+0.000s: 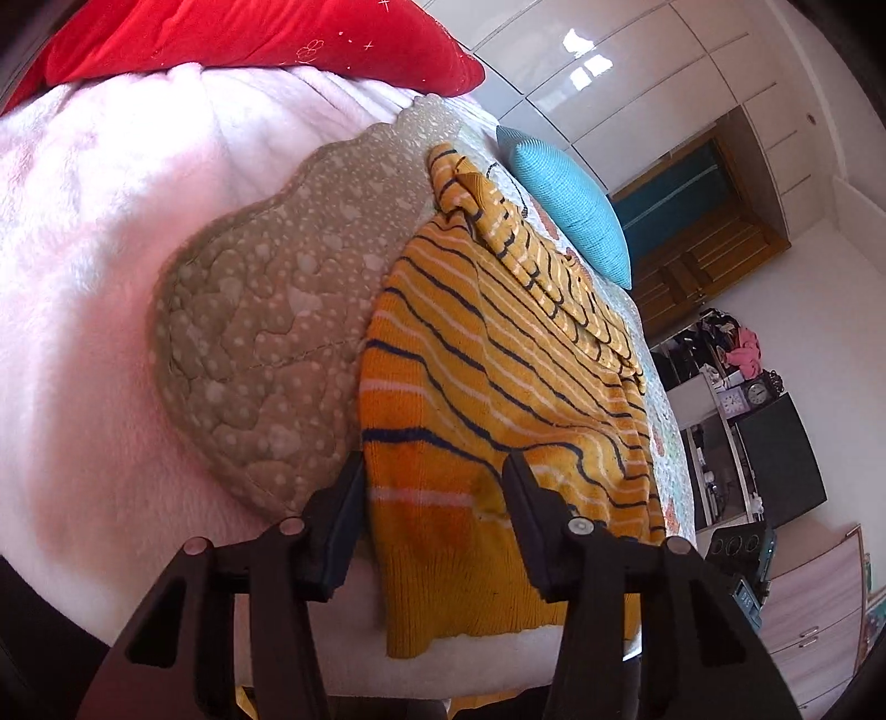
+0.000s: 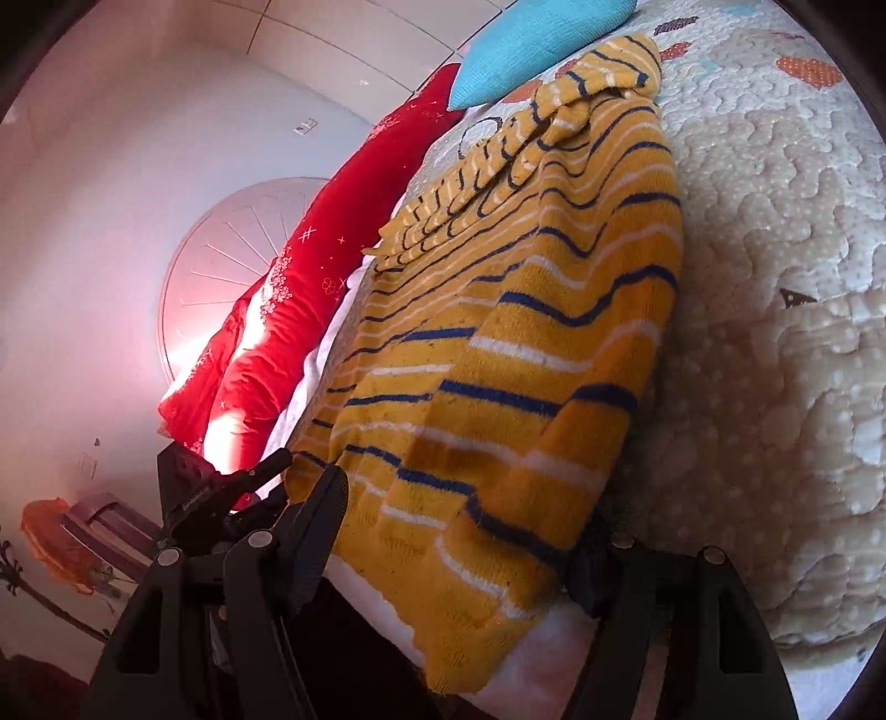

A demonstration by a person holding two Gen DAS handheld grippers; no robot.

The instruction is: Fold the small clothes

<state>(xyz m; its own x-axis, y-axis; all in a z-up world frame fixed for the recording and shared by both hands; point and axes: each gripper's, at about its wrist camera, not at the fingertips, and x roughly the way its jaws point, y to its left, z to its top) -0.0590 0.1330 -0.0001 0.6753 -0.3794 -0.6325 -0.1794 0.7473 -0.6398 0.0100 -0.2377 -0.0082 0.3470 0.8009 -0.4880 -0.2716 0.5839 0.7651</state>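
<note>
On a quilt (image 2: 775,232) over a pink blanket (image 1: 83,249) lies the sweater (image 1: 487,376), both the left gripper (image 1: 432,471) and right gripper (image 2: 470,498) spread across its hem; only the left view shows shelves (image 1: 736,376), only the right a red pillow (image 2: 288,310).

The left wrist view sits low at the bed's (image 1: 83,266) edge, close over the striped sweater's (image 1: 498,354) hem, facing along it toward the blue pillow (image 1: 570,205) and wardrobe. The right wrist view looks from the same edge, just as near, tilted toward the wall. Both share sweater (image 2: 515,310), blue pillow (image 2: 526,39) and red cushion (image 2: 310,288).
</note>
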